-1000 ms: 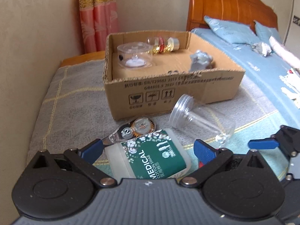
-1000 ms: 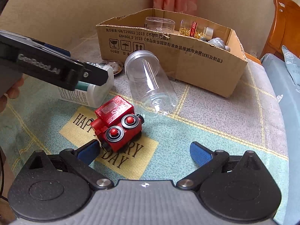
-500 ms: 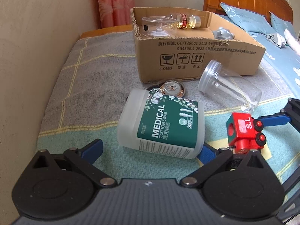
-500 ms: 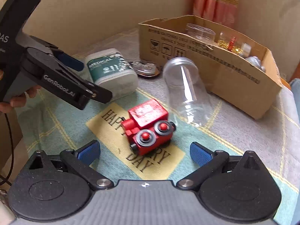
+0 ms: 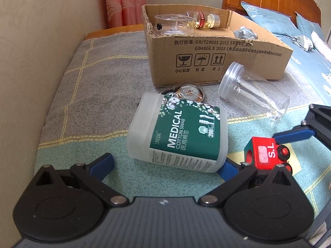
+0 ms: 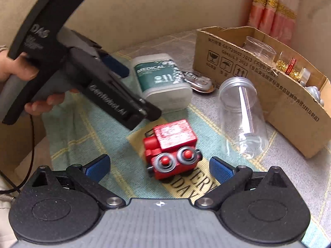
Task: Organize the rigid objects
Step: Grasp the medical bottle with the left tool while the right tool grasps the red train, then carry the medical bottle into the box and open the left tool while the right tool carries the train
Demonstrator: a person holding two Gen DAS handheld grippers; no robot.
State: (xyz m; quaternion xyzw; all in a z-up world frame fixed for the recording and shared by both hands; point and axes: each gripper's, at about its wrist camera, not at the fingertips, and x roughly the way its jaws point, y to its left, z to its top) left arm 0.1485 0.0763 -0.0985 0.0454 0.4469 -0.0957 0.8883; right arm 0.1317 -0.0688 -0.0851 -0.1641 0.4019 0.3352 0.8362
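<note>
Two grippers, both spread wide, neither holding anything. Left gripper (image 5: 168,163) is lined up on the cotton swab box (image 5: 179,133), which lies on its side on the blanket (image 5: 86,95), just in front of the cardboard box (image 5: 206,62). Right gripper (image 6: 159,165) has the red toy train (image 6: 171,146) between its fingers but apart from both pads.

Likely step: each claw grabs its own item, then drops it in the cardboard box.

- Swab box is wide and smooth-sided; looks close to full jaw span. Go in square across the short sides, seat it deep before closing.
- Right blue pad (image 5: 226,168) sits at the box's lower corner; the left pad is well clear, so centre first or it'll skew.
- Train has wheels, may roll; close on the flat red body.
- Clear jar (image 6: 242,119) lies beside the train, and the grippers are close together. Stagger lifts.
- Tape measure (image 5: 189,92) touches the swab box's far end; could get dragged.
</note>
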